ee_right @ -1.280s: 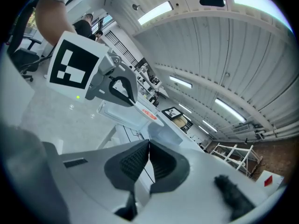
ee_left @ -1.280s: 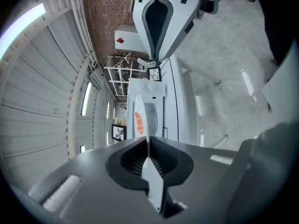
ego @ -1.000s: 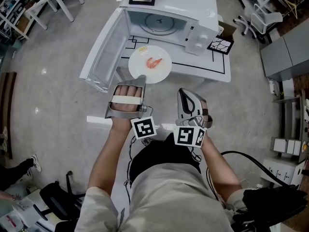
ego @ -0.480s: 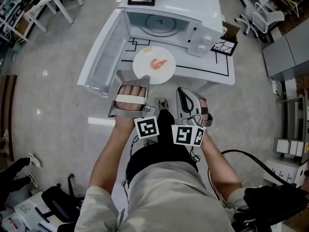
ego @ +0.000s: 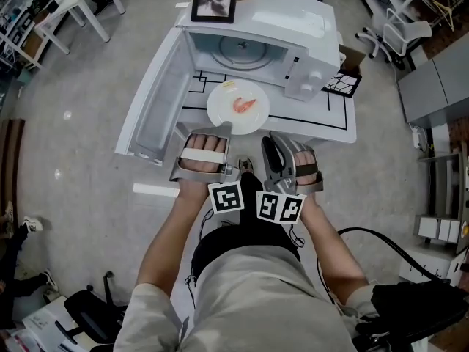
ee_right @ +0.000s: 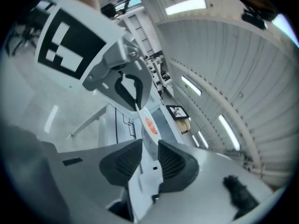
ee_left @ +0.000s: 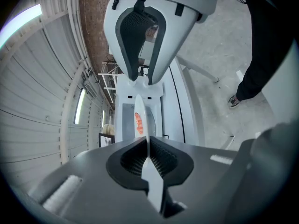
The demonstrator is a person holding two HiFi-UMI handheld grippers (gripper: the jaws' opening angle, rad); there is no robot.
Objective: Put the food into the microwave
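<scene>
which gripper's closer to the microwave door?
Left. The left gripper, shut on the plate rim, sits just beside the open door. The right gripper, fingers opening with the rim between them, is on the plate's far side from the door.

light: bright, even | shadows: soft | edges: fisheye-bent, dark corners

White plate (ego: 223, 115), orange-pink food (ego: 245, 105) on it. White microwave (ego: 293, 17) far, white table (ego: 333, 123) with black lines. Grey floor (ego: 88, 108).
</scene>
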